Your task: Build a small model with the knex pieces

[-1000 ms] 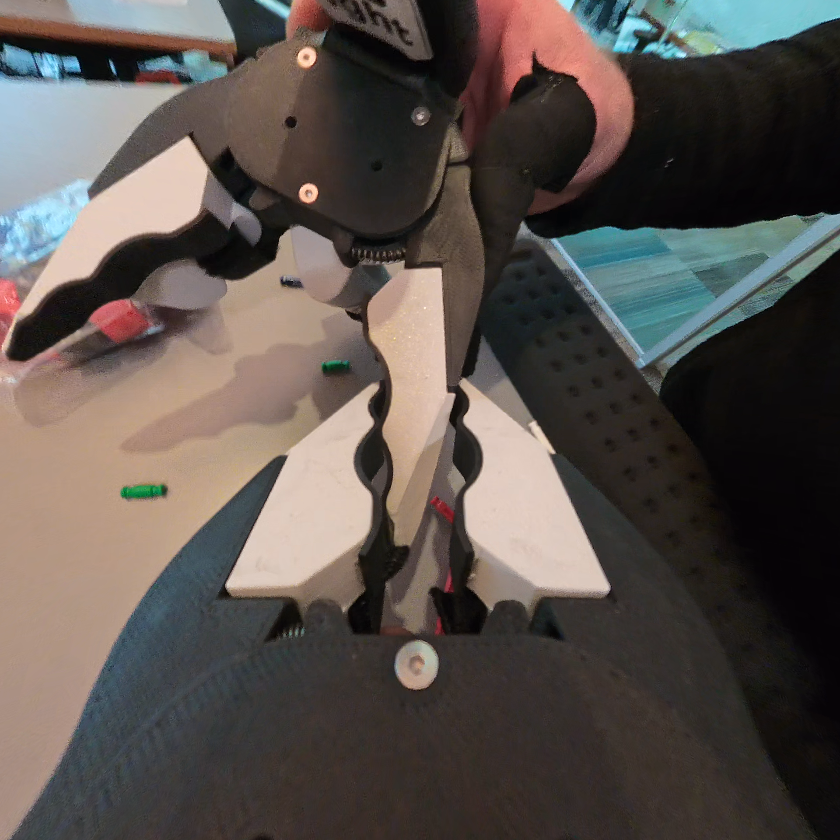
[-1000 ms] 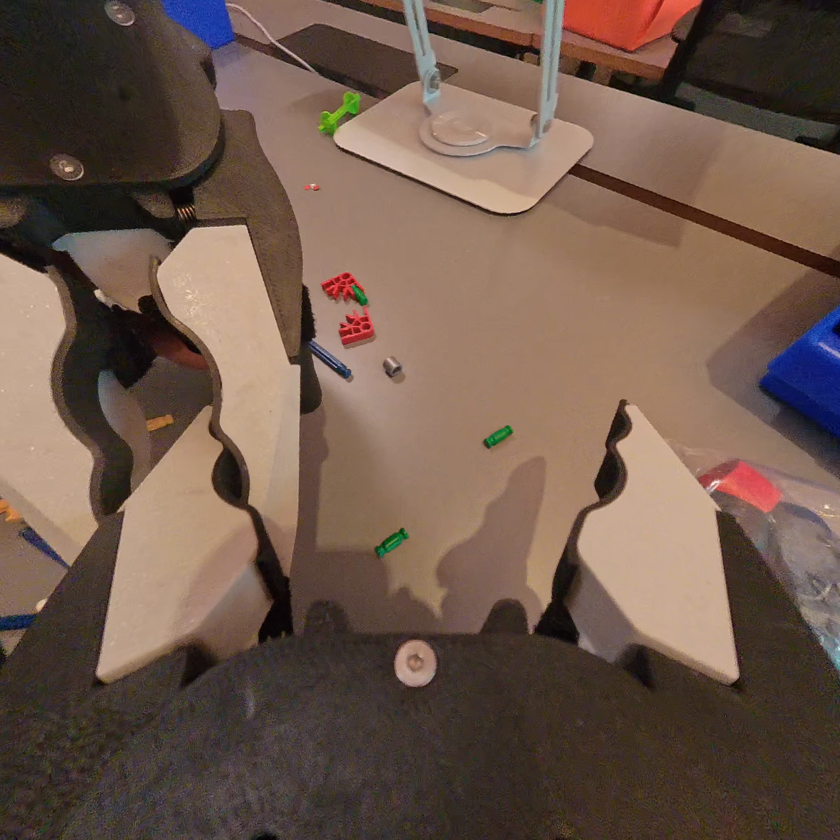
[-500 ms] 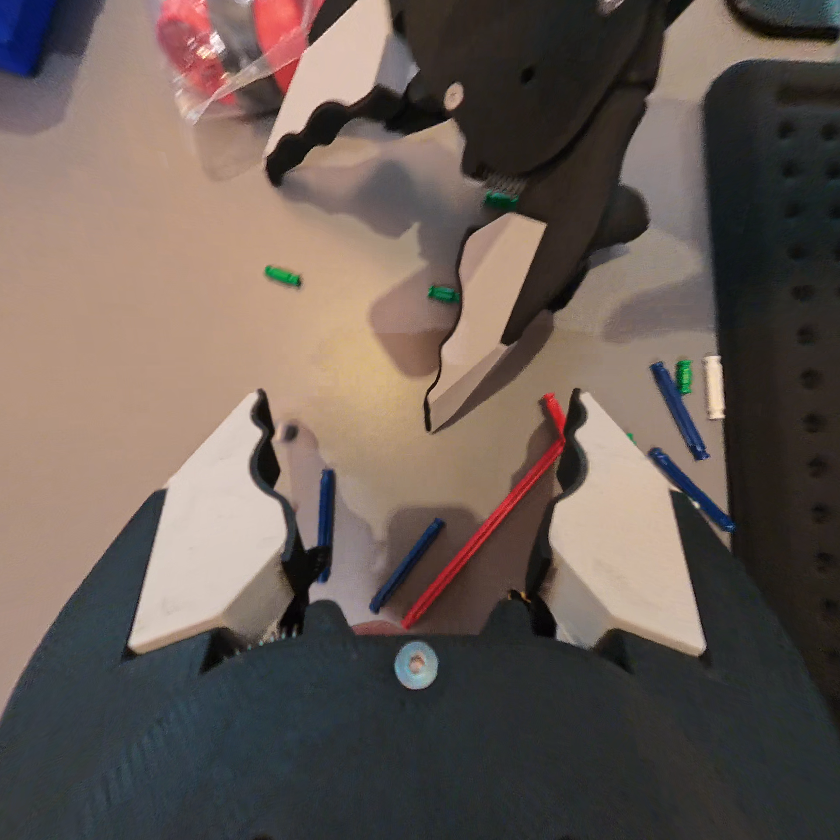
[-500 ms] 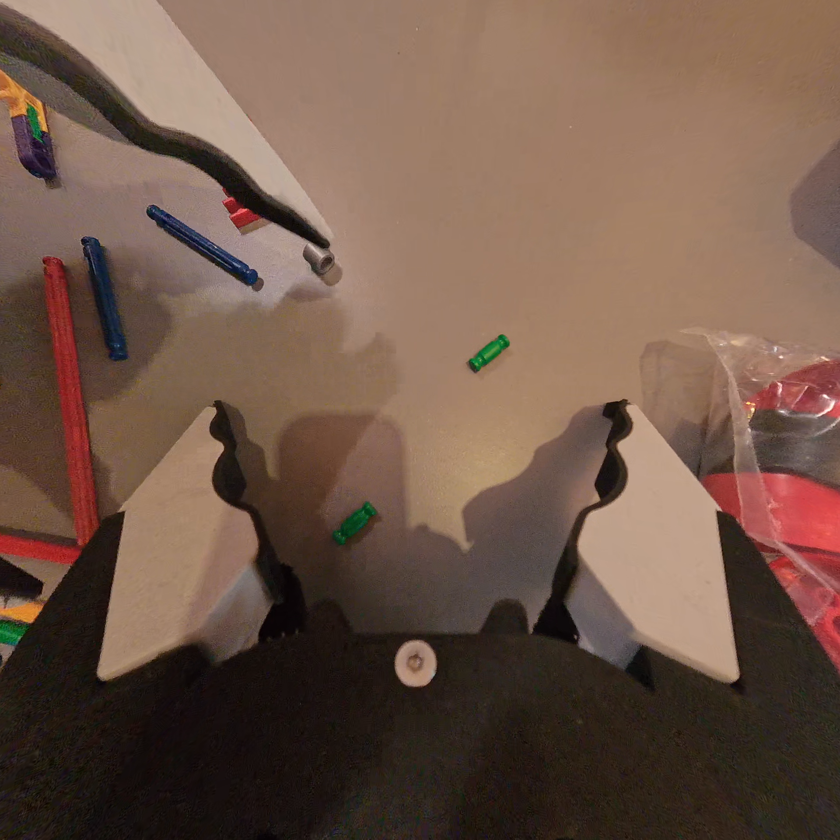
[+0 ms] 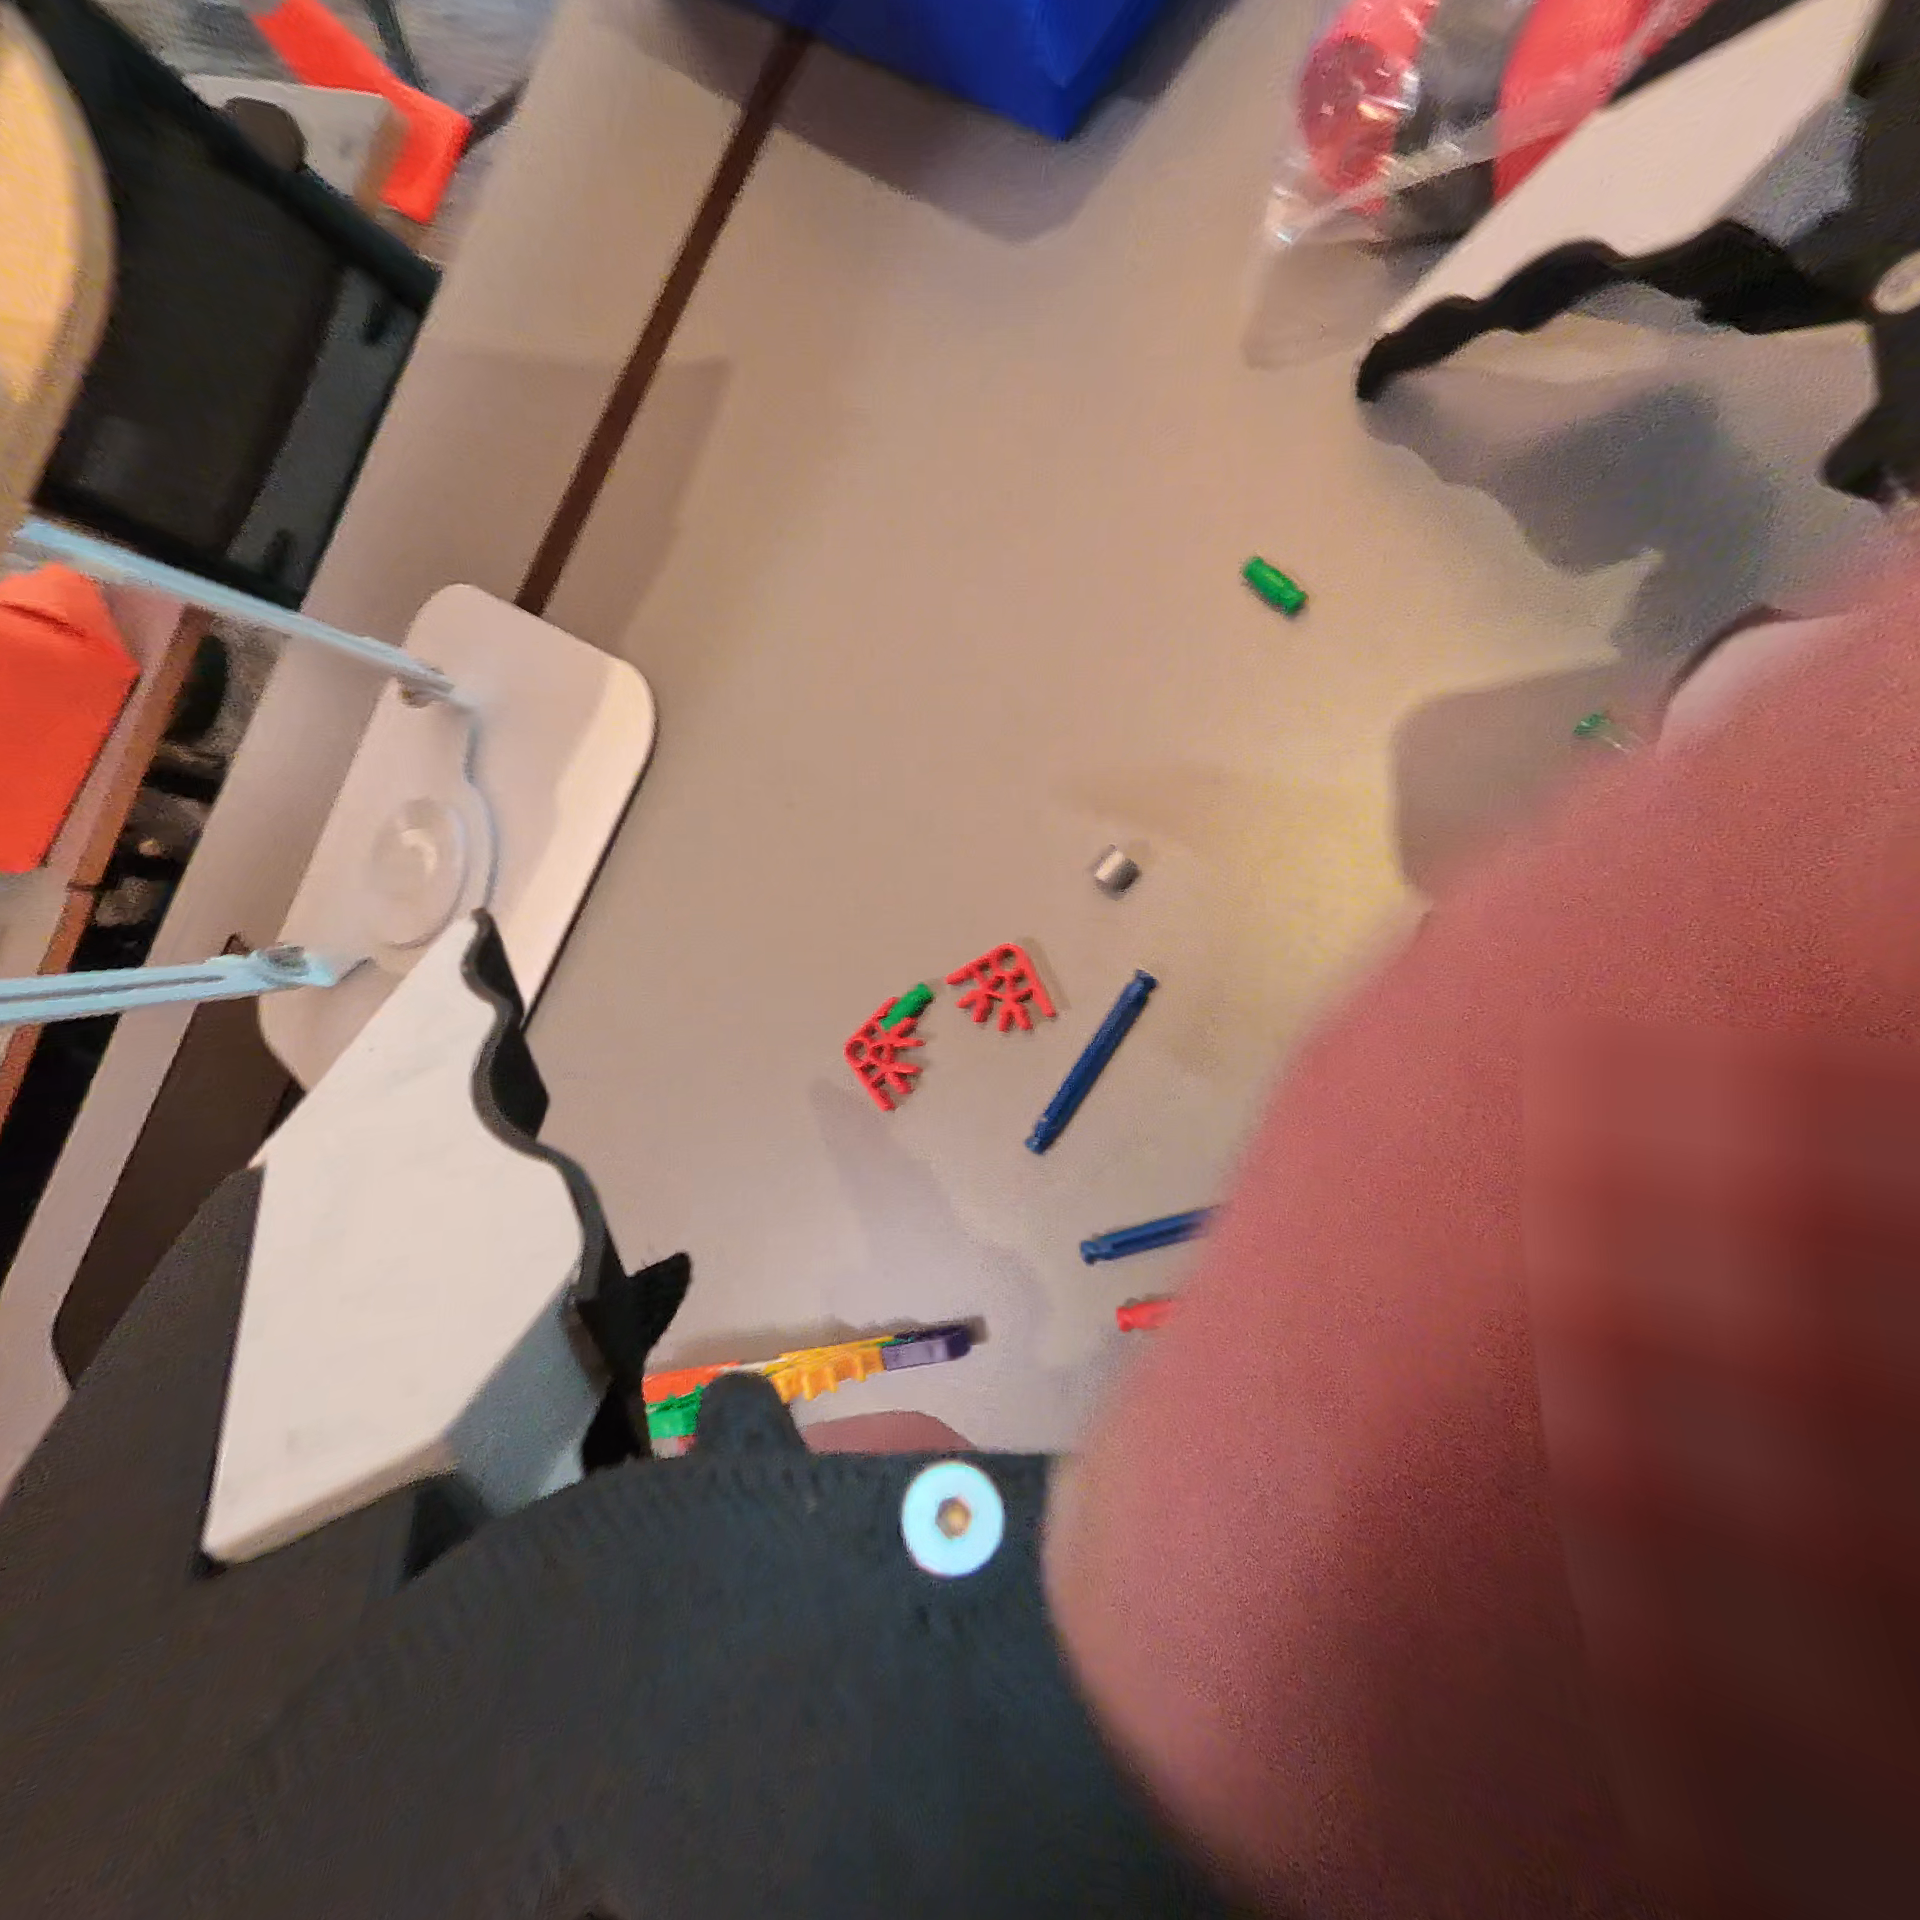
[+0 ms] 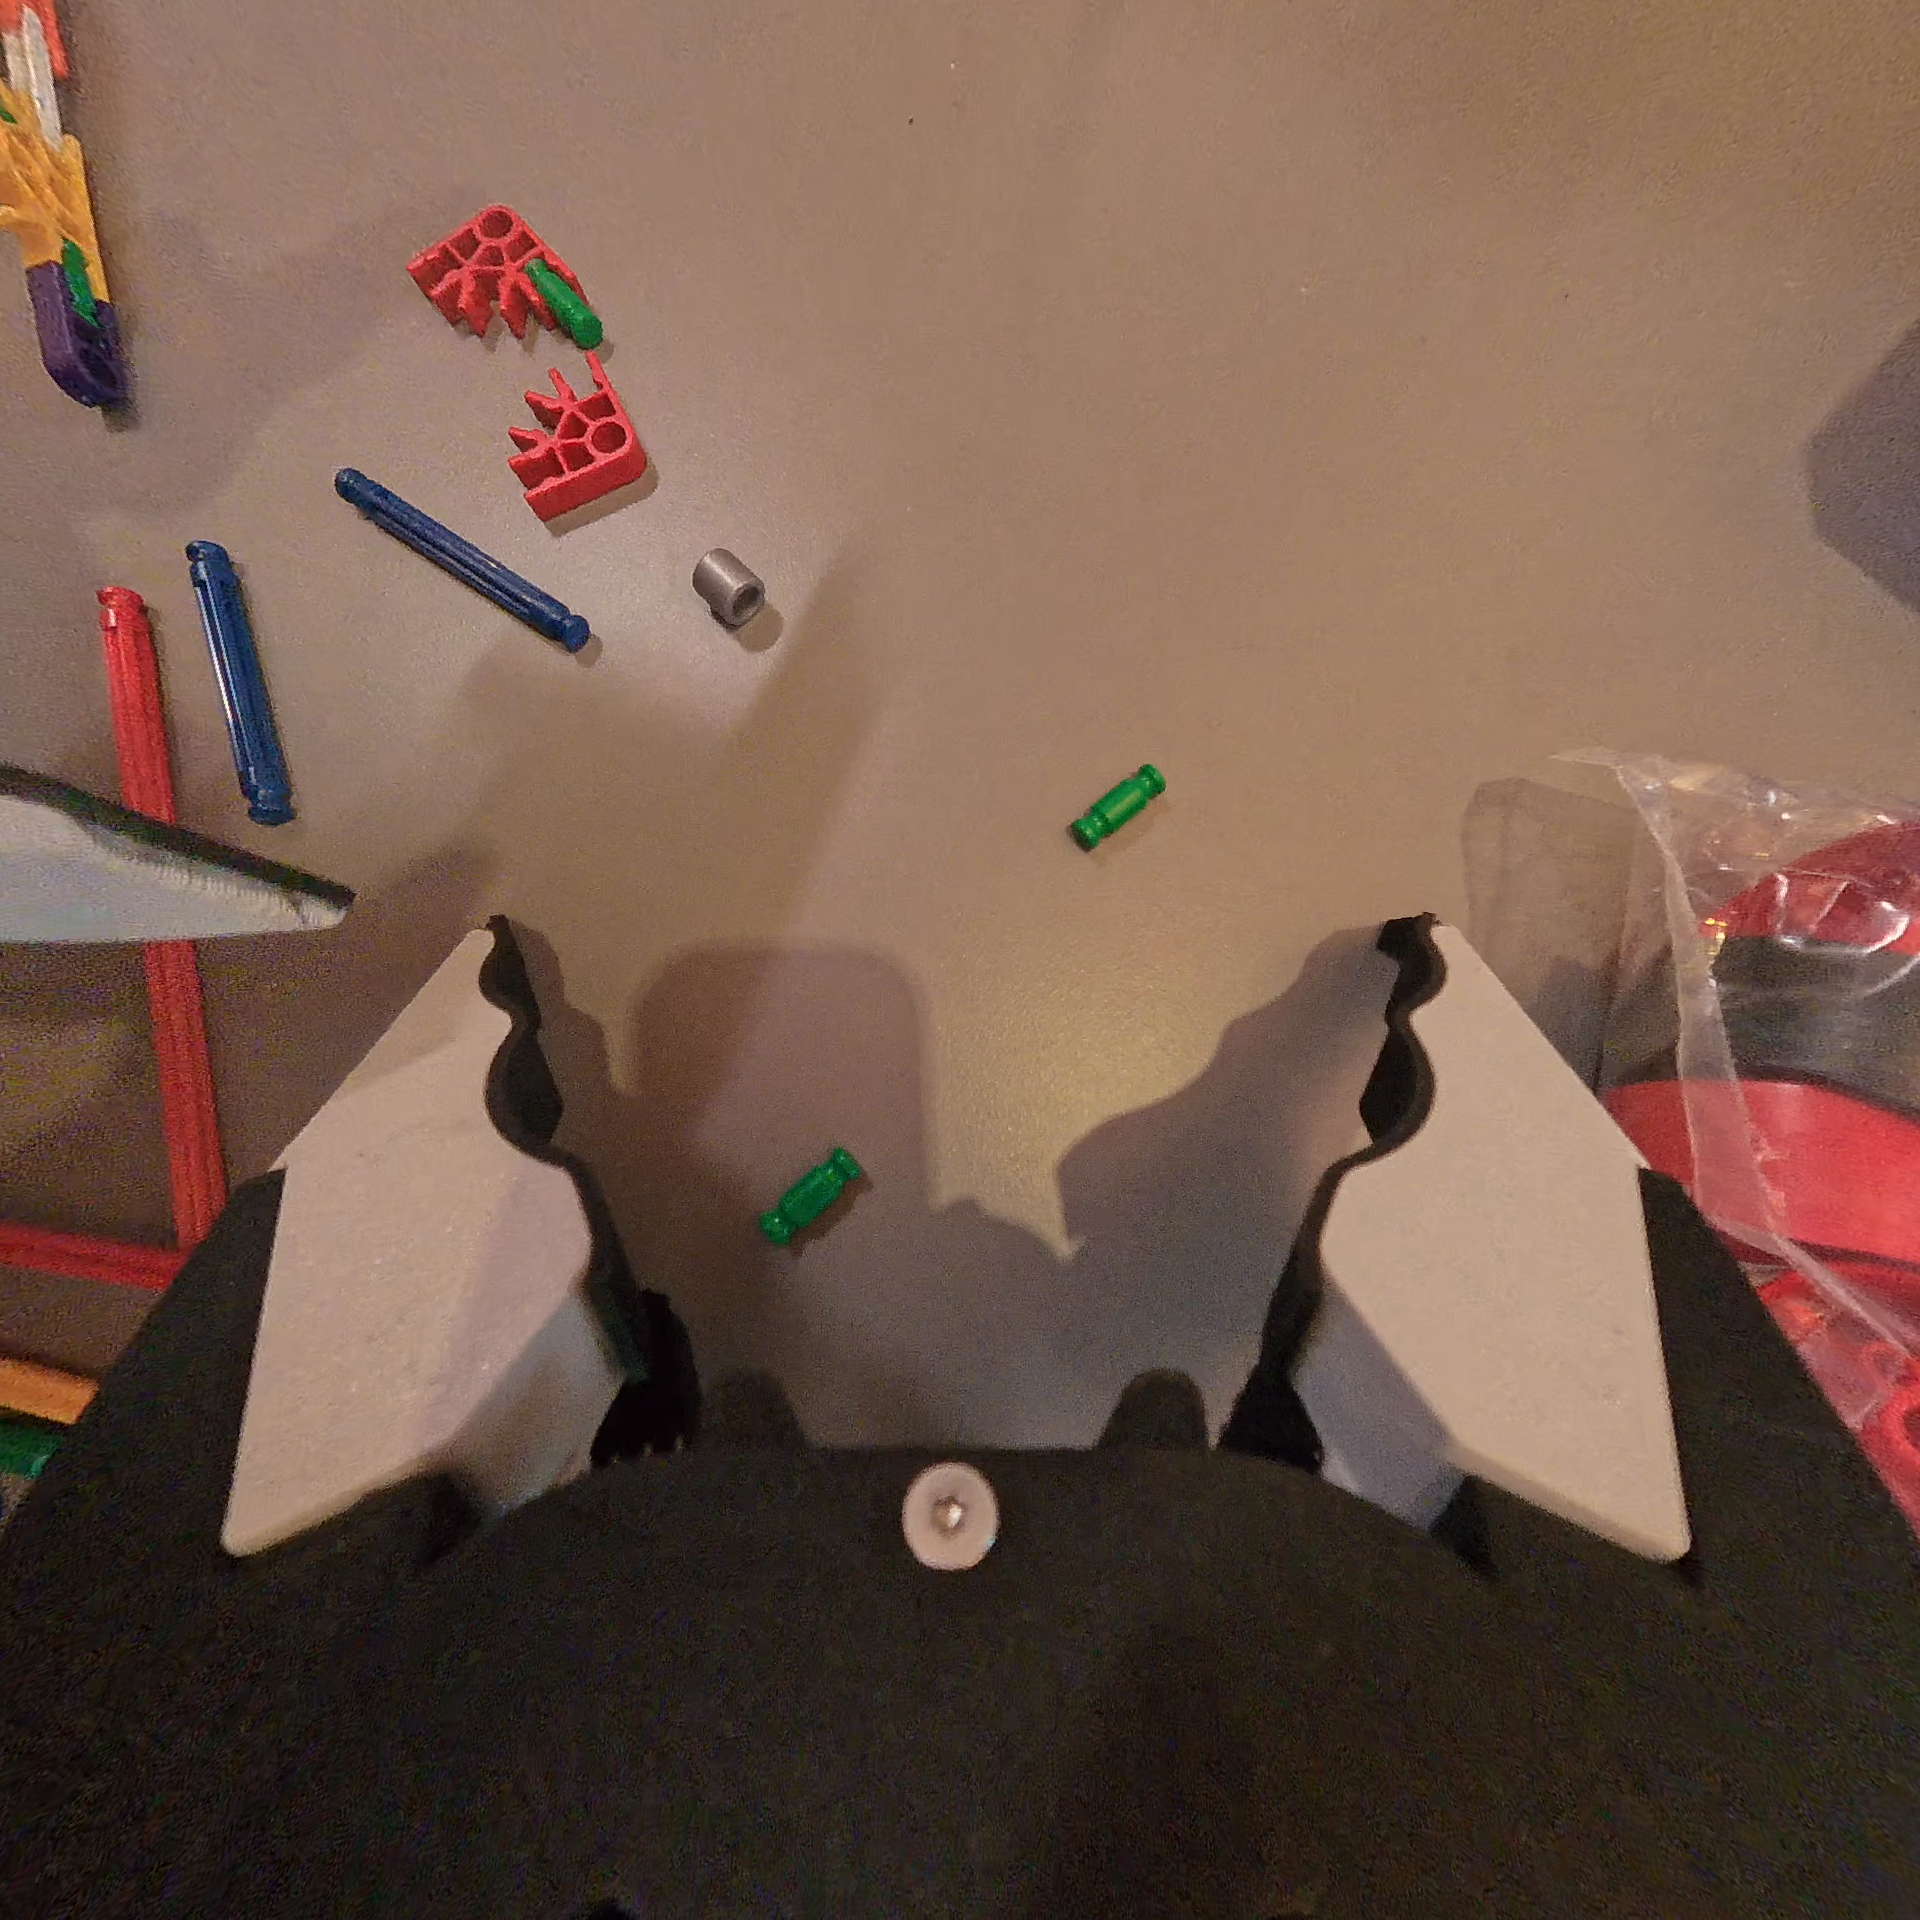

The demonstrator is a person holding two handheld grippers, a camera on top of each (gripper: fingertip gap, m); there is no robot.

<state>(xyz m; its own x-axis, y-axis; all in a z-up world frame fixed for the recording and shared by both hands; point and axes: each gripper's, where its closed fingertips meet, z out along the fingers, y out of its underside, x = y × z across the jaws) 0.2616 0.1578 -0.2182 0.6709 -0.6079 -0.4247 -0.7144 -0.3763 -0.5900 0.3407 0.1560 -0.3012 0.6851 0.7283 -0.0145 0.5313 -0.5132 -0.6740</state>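
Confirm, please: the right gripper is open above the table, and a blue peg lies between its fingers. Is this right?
The peg between the fingers of the open right gripper is green, not blue, as the right wrist view shows; the table is below.

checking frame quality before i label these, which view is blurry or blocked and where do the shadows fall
Left wrist view: motion-smeared, and an out-of-focus hand blocks its right half, hiding one finger of the left gripper. Right wrist view: sharp, dim warm light; the open right gripper casts finger shadows on the table around the near green pin.
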